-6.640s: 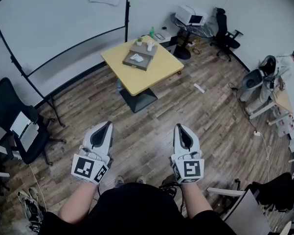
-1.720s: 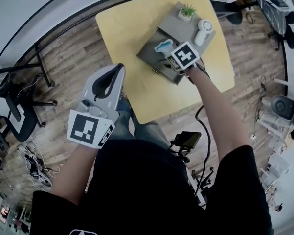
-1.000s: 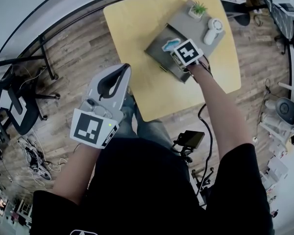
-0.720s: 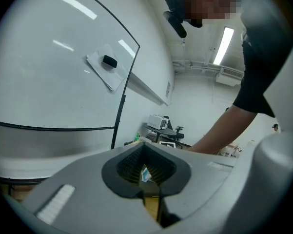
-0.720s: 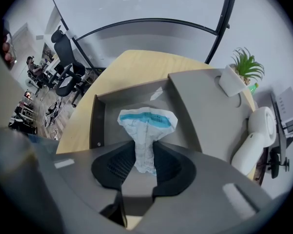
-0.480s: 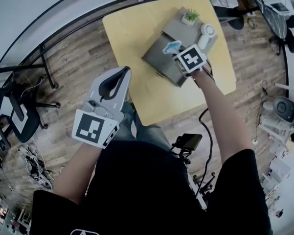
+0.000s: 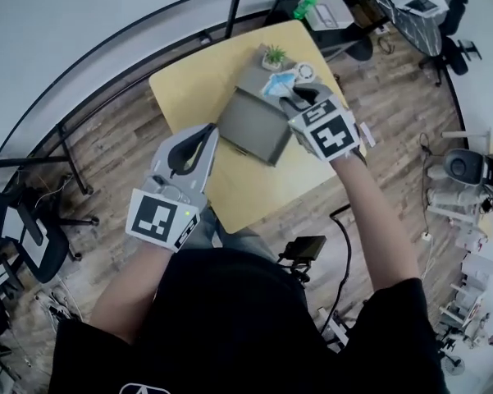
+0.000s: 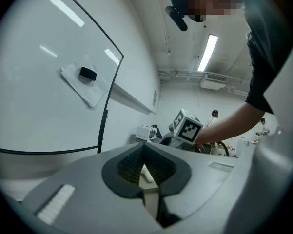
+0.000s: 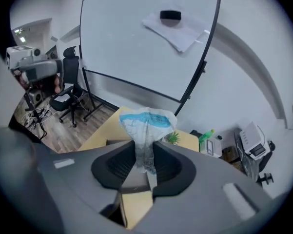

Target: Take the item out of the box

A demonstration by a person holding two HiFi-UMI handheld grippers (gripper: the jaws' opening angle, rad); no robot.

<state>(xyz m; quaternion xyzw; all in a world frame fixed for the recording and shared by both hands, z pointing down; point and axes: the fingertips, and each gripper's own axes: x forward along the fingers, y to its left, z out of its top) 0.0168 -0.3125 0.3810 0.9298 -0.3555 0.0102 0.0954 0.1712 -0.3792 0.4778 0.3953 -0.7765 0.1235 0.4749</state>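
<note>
- My right gripper (image 7: 294, 98) has its fingers (image 9: 118, 165) pinched narrow on a crumpled white-and-blue packet (image 9: 147, 126), which stands up out of them.
- In the head view the packet is held up off the yellow tabletop (image 7: 189, 97), at the 1 o'clock corner of the grey box (image 7: 250, 125) (a small potted plant (image 7: 273, 56) sits just beyond it).
- My left gripper (image 7: 201, 138) hovers at the box's 8 o'clock, clear of it, fingers closed together on nothing.
</note>
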